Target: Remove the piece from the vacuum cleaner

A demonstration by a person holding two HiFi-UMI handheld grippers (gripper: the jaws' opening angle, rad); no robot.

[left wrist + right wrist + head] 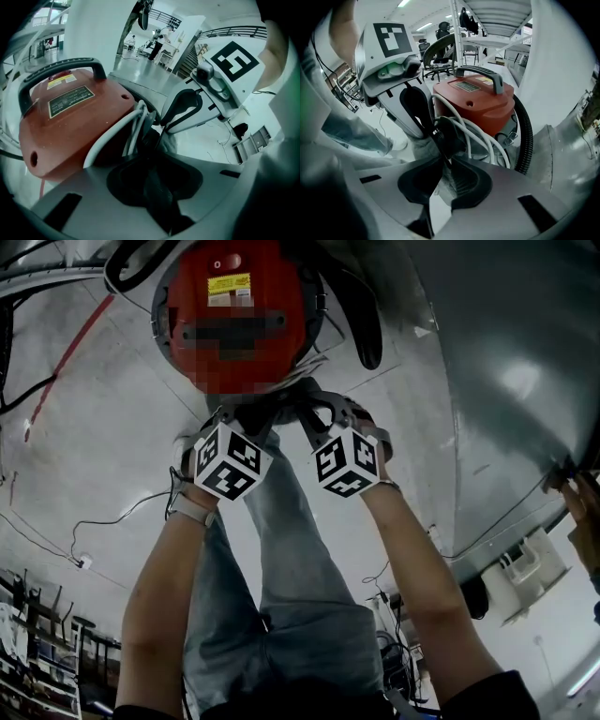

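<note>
**A:** Head view first: where are we?

**B:** Both tools meet at the near side of the red vacuum cleaner (pixel 234 310), low in front of the person. The left gripper (pixel 251 416) and right gripper (pixel 307 409) converge on a dark piece (pixel 279 395). I judge this is the grip before the pull.

**A:** Left gripper view?

**B:** The jaws are closed together on that dark piece, beside the white cord (pixel 136 124).

**A:** Right gripper view?

**B:** The tips are pinched on its thin edge, with a gap further back between the pads. Its long axis seems to run from the vacuum's side out toward the person, though its far end is hidden. The next move probably calls for a steady pull outward along that axis, clear of the cord and the black hose (pixel 528 136).
</note>
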